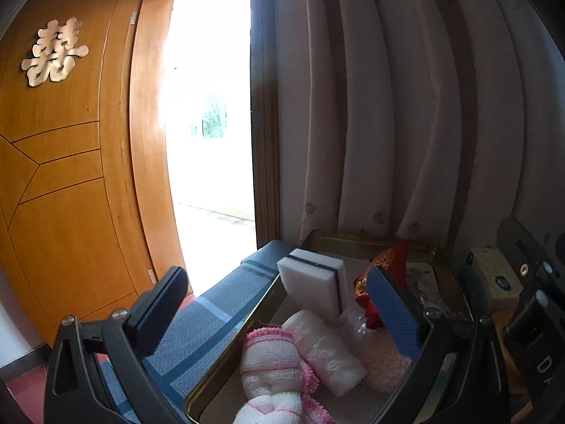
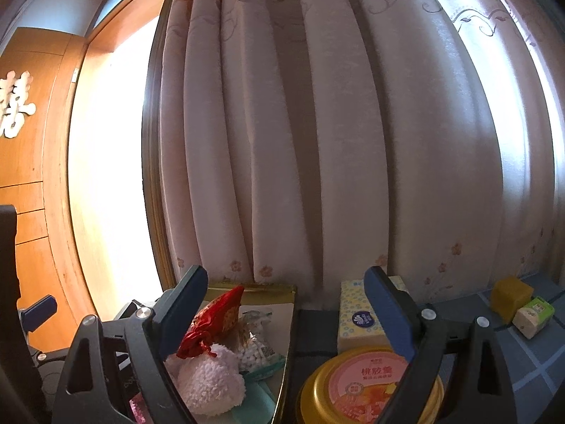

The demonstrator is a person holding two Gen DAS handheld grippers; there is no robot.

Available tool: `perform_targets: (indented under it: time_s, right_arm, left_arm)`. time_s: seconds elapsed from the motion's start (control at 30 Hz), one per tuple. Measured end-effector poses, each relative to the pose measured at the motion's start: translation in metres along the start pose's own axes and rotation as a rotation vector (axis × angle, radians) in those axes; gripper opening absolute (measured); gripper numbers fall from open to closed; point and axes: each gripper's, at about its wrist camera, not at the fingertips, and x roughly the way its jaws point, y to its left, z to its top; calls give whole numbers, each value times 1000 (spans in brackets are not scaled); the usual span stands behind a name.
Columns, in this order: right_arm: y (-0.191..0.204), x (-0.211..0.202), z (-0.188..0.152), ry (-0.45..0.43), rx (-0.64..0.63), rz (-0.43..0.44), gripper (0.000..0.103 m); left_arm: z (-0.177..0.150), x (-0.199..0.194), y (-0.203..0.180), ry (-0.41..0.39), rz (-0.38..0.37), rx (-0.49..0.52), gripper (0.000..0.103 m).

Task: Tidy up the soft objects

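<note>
A gold-rimmed tray point(image 1: 268, 296) holds soft things: a white sponge point(image 1: 312, 282) standing on edge, a pink-and-white knitted cloth point(image 1: 272, 364), a rolled white plastic bundle point(image 1: 325, 349) and a red embroidered pouch point(image 1: 385, 265). My left gripper point(image 1: 279, 314) is open and empty above the tray's near left corner. In the right wrist view the tray point(image 2: 282, 364) shows the red pouch point(image 2: 215, 318), a fluffy pink-white ball point(image 2: 212, 381) and a bag of white pellets point(image 2: 254, 346). My right gripper point(image 2: 286, 321) is open and empty over the tray's right edge.
A blue checked cloth point(image 1: 219, 314) covers the surface. A tissue pack point(image 2: 360, 318), a round gold tin point(image 2: 367, 388), a yellow block point(image 2: 510, 296) and a small green-white carton point(image 2: 533, 316) sit right of the tray. Curtains hang behind; a wooden door stands open left.
</note>
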Motion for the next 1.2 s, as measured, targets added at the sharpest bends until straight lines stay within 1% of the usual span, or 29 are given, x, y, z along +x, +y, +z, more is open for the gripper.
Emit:
perform_targets:
  time_s: [0.2,0.53,0.73,1.2]
  right_arm:
    - [1,0,0,18,4,27,92]
    - [-2,-6,-1,16,10,27,92]
    - [-3,-8,-1,17,9,26,92]
    - [-9,-23,-2,-19,10,4,92]
  left_arm:
    - [-1,-4,-1,1,2,-1,102]
    - [-3,-7,1,-1,30,-17,102]
    - [-5,-9,2,0,24,-12,102]
    - [-7,-14,3,1,17,-12,102]
